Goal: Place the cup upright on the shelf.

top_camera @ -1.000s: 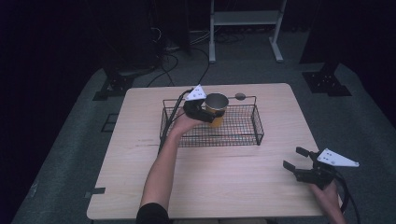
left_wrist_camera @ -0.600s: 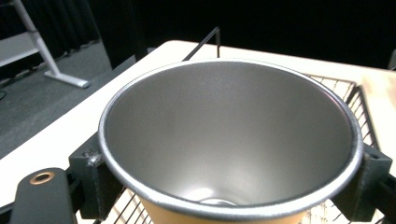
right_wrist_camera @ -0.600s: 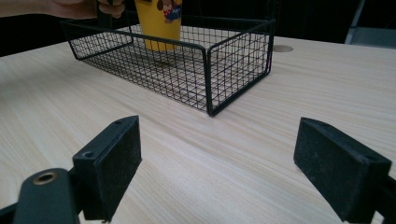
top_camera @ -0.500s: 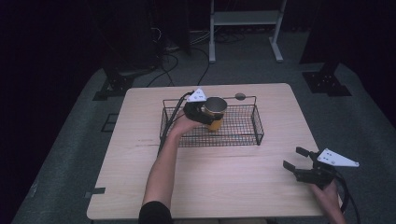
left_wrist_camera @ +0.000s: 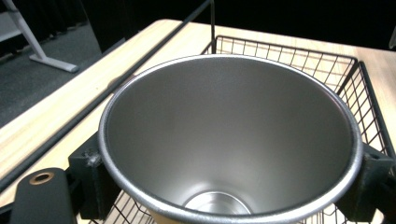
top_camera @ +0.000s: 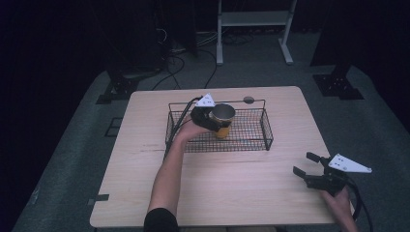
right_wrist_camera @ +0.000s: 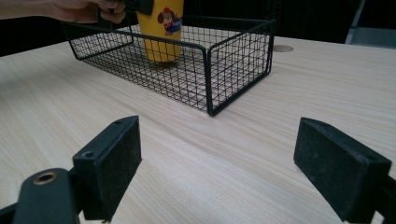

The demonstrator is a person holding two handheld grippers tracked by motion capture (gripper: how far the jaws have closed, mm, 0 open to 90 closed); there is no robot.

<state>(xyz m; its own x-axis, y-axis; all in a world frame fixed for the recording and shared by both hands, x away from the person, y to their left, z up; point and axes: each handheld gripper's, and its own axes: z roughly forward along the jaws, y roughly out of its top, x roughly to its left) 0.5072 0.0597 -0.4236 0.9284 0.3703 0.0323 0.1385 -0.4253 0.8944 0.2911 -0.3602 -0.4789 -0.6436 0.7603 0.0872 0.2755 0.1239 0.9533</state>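
Inside the wire basket (top_camera: 261, 126), left tongs (top_camera: 209, 117) clamp the yellow cup (top_camera: 223, 119); right tongs (top_camera: 309, 167) gape empty near the table (top_camera: 241, 193) edge

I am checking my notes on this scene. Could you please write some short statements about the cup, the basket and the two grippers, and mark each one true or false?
1. The left gripper grips the yellow cup at its rim. True.
2. The cup is on the bare table, outside the wire basket. False: it is inside the basket, upright.
3. The right gripper is open and holds nothing. True.
4. The cup is full of liquid. False: the left gripper view shows a bare metal inside down to the bottom.
5. The right gripper is above the basket. False: it is over the table's near right part, apart from the basket.
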